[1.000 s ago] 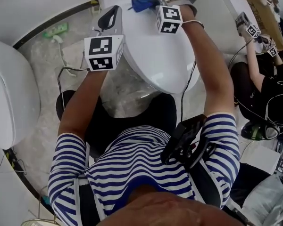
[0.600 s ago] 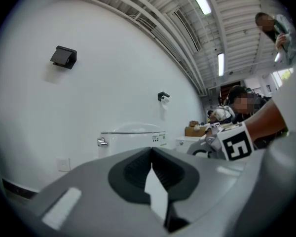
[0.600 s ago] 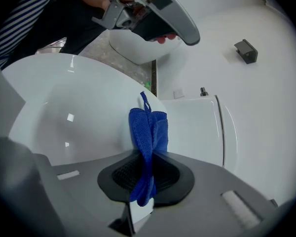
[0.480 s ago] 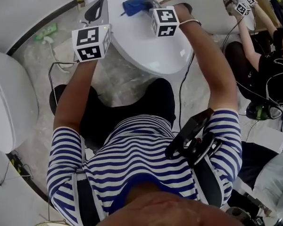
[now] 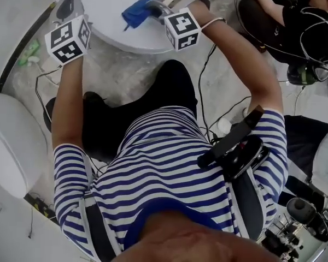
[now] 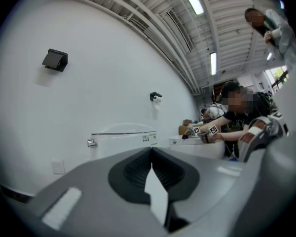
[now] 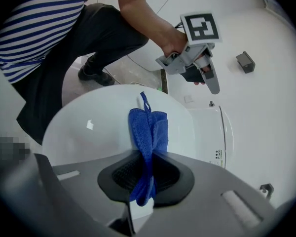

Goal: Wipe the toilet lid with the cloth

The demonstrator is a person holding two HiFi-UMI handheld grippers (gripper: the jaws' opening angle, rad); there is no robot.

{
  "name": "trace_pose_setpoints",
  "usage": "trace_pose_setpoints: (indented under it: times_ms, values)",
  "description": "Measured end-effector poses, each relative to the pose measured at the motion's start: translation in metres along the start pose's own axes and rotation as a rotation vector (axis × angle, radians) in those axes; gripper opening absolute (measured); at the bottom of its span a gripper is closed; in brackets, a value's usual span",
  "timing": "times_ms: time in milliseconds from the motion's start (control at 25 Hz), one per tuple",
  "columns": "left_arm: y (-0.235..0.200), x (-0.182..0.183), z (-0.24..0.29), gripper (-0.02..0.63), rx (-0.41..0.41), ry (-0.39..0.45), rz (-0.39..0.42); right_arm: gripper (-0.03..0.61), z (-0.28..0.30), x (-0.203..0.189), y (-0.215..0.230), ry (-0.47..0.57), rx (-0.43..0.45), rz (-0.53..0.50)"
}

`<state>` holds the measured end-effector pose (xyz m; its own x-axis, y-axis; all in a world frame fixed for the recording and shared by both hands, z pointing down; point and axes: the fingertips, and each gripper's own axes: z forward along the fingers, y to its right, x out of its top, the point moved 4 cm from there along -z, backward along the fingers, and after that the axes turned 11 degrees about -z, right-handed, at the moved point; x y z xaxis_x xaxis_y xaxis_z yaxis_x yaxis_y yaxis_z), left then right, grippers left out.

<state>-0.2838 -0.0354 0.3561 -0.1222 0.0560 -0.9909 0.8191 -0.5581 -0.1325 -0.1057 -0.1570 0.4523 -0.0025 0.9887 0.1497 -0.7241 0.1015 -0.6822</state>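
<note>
The right hand-held gripper is clamped on a blue cloth. The cloth is bunched into a narrow fold between the 2 jaws, with its free end reaching out over the white toilet lid. A small loop sticks out at the cloth's far end. In the head view the cloth sits at the top centre of the frame, on the near right part of the lid, just ahead of the right gripper's marker cube.

The left hand-held gripper has its jaws pressed together with nothing between them. It points away from the lid at a white wall and the cistern of another toilet. In the head view it is at the upper left, by the lid's left edge and well apart from the cloth.

The person wears a blue-and-white striped shirt and dark trousers and faces the lid, with both arms stretched forward. A grey stone-patterned floor shows below the lid, with thin cables running across it. A second white toilet stands at the left edge of the head view. Another person in dark clothes is at the upper right.
</note>
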Motion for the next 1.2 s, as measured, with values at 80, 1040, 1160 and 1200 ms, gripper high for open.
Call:
trace_pose_setpoints:
  times_ms: [80,1040,1160,1200]
  values:
    - [0.007,0.001,0.006,0.003,-0.005,-0.002,0.005,0.048,-0.015,-0.003,-0.02,-0.005,0.005,0.011]
    - [0.046,-0.001,0.012,0.003,-0.01,0.013,0.027,0.048,-0.086,-0.019,-0.084,-0.029,-0.022,0.037]
    - [0.044,0.006,0.01,0.003,-0.015,0.013,0.017,0.048,-0.079,-0.034,-0.048,-0.044,-0.072,0.035]
    - [0.042,0.009,0.01,0.003,-0.014,0.013,0.015,0.049,-0.074,-0.04,-0.034,-0.045,-0.086,0.033]
